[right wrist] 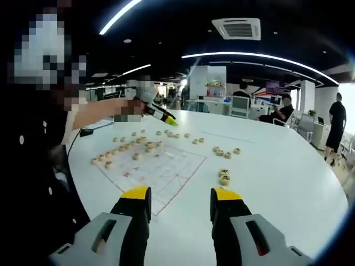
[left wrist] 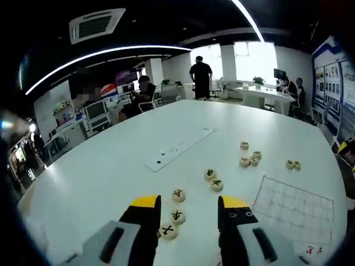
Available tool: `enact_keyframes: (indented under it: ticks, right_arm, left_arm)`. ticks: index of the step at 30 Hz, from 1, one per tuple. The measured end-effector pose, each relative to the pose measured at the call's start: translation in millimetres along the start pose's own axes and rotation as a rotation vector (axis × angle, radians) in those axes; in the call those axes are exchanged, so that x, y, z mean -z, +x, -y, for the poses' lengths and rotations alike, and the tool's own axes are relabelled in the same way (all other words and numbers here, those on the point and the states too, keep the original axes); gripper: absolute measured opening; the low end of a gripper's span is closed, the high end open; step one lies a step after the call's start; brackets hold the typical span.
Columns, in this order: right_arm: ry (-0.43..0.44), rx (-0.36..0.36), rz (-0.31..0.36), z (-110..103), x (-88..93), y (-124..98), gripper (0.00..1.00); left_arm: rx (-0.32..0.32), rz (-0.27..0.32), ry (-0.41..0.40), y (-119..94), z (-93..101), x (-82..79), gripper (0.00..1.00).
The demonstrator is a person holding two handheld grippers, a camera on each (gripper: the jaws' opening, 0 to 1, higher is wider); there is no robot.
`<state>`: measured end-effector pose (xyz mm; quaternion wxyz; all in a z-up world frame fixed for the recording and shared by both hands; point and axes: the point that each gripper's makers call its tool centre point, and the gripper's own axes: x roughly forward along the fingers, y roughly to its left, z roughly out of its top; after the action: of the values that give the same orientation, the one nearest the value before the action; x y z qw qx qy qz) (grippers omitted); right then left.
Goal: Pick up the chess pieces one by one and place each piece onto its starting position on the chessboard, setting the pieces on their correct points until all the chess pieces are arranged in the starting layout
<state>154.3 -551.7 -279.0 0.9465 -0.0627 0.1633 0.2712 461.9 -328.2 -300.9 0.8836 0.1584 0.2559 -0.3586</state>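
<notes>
- Left tool (left wrist: 188,213): jaws spread wide and holding nothing, poised over the white worktop (left wrist: 111,172).
- Three chess pieces (left wrist: 177,215) lie in a line between and just ahead of the left tool's jaws; two further pieces (left wrist: 213,179) lie beyond them, toward the worktop centre.
- A small cluster of pieces (left wrist: 250,158) and a separate pair (left wrist: 293,164) lie farther out, beyond the far edge of the chessboard (left wrist: 294,208).
- Right tool (right wrist: 180,205): jaws spread wide and holding nothing, above the near corner of the chessboard (right wrist: 161,172).
- In the right gripper view, many pieces (right wrist: 133,147) are scattered along the board's far edges; a stacked pair (right wrist: 224,177) lies off the board beside its right edge.
- The left tool (right wrist: 161,114) is also in the right gripper view, held by a person's hand (right wrist: 130,106) beyond the board.
</notes>
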Motion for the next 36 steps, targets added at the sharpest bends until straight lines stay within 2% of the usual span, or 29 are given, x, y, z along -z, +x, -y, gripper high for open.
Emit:
enact_keyframes:
  ticks: [2, 4, 9, 17, 26, 32, 36]
  right_arm:
    - [0.002, 0.014, 0.001, 2.5, 0.2, -3.8, 0.43]
    - [0.014, 0.030, 0.008, 4.8, -0.6, -7.7, 0.43]
    - [0.032, 0.061, -0.003, 8.8, 6.2, -14.3, 0.43]
    - [0.048, 0.079, -0.013, 12.0, 10.0, -16.3, 0.43]
    - [0.055, 0.087, -0.018, 16.2, 12.6, -17.6, 0.43]
    - [0.060, 0.085, -0.015, 17.1, 13.4, -16.9, 0.43]
    - [0.059, 0.077, -0.011, 16.9, 12.7, -15.2, 0.43]
  left_arm:
    - [0.002, -0.080, 0.050, 16.7, -6.3, 11.9, 0.43]
    - [0.022, -0.113, 0.031, 30.3, -8.4, 17.7, 0.43]
    - [0.035, -0.132, -0.007, 50.3, -15.9, 18.4, 0.40]
    - [0.042, -0.158, -0.027, 70.1, -18.5, 22.1, 0.36]
    - [0.035, -0.160, -0.023, 79.2, -21.8, 25.3, 0.20]
    - [0.047, -0.162, -0.046, 78.2, -21.3, 24.6, 0.20]
    - [0.041, -0.147, -0.063, 64.8, -20.3, 18.5, 0.20]
